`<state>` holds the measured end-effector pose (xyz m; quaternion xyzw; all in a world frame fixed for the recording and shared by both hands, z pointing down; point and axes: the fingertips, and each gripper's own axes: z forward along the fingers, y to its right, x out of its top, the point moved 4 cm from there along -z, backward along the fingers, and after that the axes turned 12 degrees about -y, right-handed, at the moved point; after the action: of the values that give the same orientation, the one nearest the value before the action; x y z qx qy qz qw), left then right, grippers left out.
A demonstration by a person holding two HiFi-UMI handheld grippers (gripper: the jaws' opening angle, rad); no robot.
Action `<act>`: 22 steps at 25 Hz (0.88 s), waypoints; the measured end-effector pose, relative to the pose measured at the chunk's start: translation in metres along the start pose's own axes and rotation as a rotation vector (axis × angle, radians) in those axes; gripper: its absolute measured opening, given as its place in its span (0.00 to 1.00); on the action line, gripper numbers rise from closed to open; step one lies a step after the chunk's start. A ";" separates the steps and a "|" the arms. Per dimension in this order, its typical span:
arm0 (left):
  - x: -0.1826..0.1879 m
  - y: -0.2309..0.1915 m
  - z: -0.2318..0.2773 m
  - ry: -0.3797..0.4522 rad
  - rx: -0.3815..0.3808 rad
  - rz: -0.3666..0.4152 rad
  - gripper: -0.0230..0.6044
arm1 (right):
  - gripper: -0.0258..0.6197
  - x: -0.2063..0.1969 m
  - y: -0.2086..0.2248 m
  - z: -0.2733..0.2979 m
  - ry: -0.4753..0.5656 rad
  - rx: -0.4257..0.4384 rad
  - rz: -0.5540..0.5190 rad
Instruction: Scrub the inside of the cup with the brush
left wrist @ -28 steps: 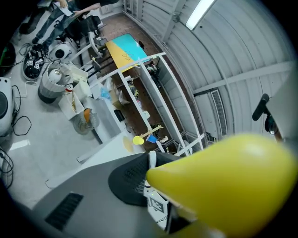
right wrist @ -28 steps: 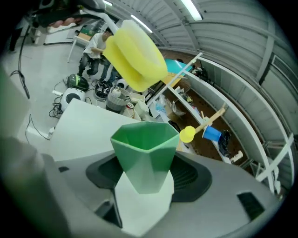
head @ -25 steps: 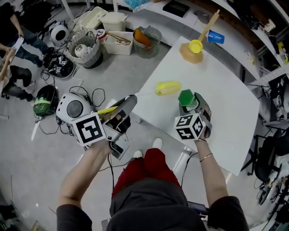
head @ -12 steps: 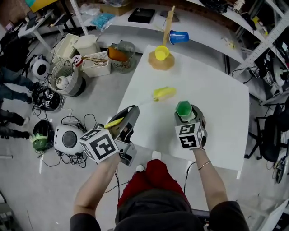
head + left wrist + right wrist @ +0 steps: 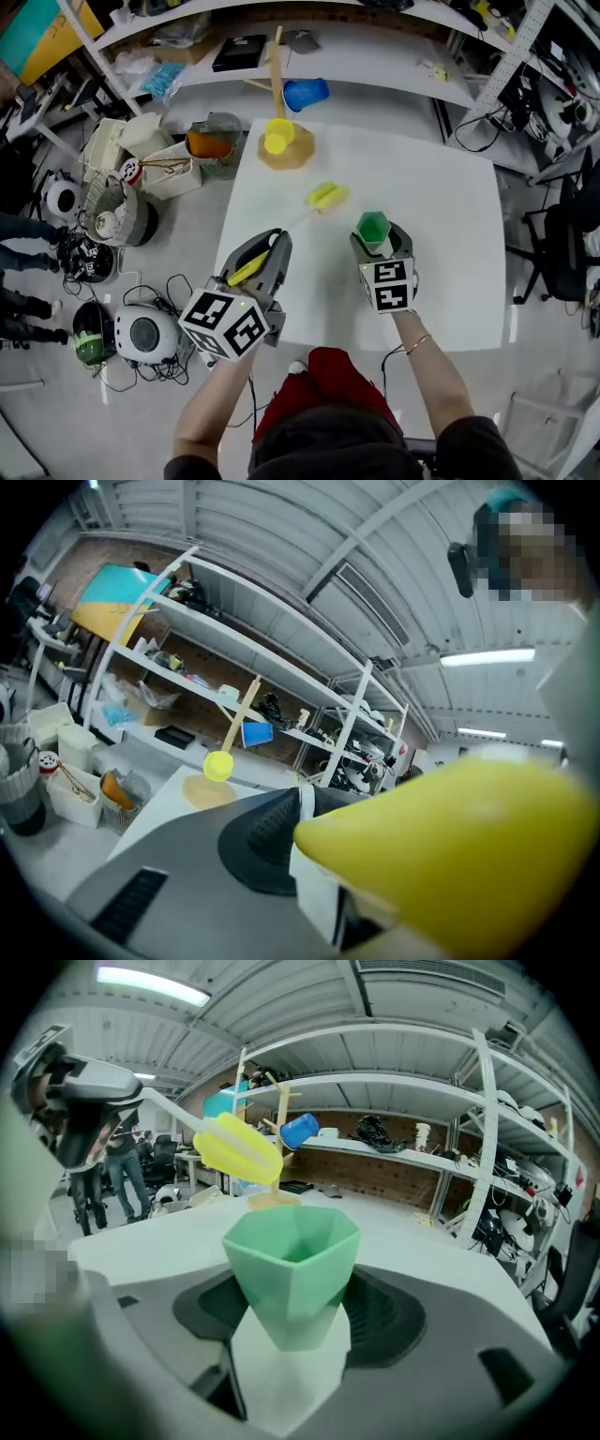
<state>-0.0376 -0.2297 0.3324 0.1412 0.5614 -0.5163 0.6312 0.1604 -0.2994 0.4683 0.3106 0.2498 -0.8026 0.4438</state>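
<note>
— Over the white table (image 5: pixel 450 234), how far along?
— Looks barely started. Grips the green cup (image 5: pixel 373 228) upright in the right gripper (image 5: pixel 380 251), jaws pinched on its lower part. Clamps the brush (image 5: pixel 326 196) by its yellow handle in the left gripper (image 5: pixel 270 248); holds the yellow head near the cup's rim, apart from it, not inside.
— Left to do?
— Probably everything: dipping in, scrubbing the walls.
— And around?
— Cluttered workshop: long shelves (image 5: pixel 375 47) behind, baskets (image 5: pixel 173 169) on the floor at left. Bare tabletop, apart from a wooden rack (image 5: pixel 298 153) at the far corner, with a blue cup (image 5: pixel 305 94) and a yellow cup (image 5: pixel 278 138).
</note>
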 end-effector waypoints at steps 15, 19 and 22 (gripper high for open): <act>-0.007 0.008 0.073 -0.088 0.018 0.111 0.11 | 0.51 -0.017 0.040 0.029 -0.005 0.029 0.116; -0.009 0.013 0.085 -0.099 -0.004 0.120 0.11 | 0.51 -0.017 0.045 0.033 0.003 0.045 0.147; -0.009 0.015 0.090 -0.103 -0.008 0.127 0.11 | 0.51 -0.016 0.047 0.033 0.011 0.056 0.155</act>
<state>0.0272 -0.2874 0.3635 0.1470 0.5202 -0.4795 0.6913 0.1991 -0.3355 0.4968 0.3456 0.2049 -0.7707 0.4946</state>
